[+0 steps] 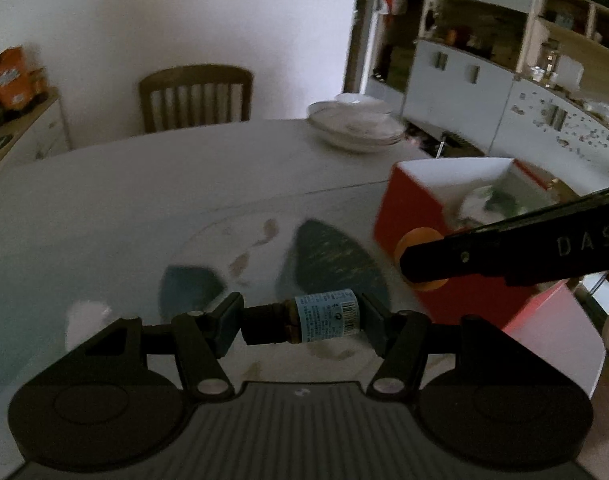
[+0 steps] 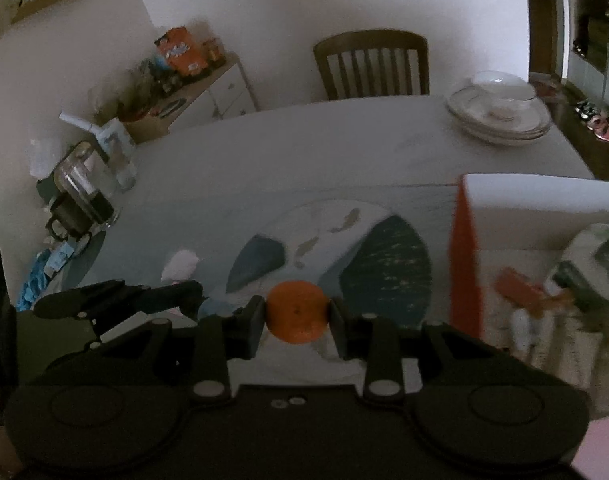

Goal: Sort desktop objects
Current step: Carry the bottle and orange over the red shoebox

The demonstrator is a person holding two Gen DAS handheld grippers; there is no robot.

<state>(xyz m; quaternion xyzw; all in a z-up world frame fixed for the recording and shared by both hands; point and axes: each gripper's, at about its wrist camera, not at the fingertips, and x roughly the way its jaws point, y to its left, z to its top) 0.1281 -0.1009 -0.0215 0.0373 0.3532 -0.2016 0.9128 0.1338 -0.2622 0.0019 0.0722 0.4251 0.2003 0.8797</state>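
My left gripper [image 1: 300, 322] is shut on a small brown bottle [image 1: 304, 320] with a blue label, held sideways above the table mat. My right gripper [image 2: 297, 318] is shut on an orange [image 2: 297, 312] and holds it above the mat. The right gripper [image 1: 504, 250] also shows in the left wrist view, with the orange [image 1: 418, 240] peeking out beside the red box [image 1: 408, 216]. The left gripper [image 2: 120, 298] shows at the left in the right wrist view. The red and white box [image 2: 462, 260] holds several items.
A stack of white plates [image 2: 500, 114] stands at the table's far right. A wooden chair [image 2: 374, 64] is behind the table. A glass jar and kettle [image 2: 82, 196] stand at the left edge. A crumpled tissue [image 2: 180, 266] lies on the mat. A cabinet [image 1: 464, 76] is at the right.
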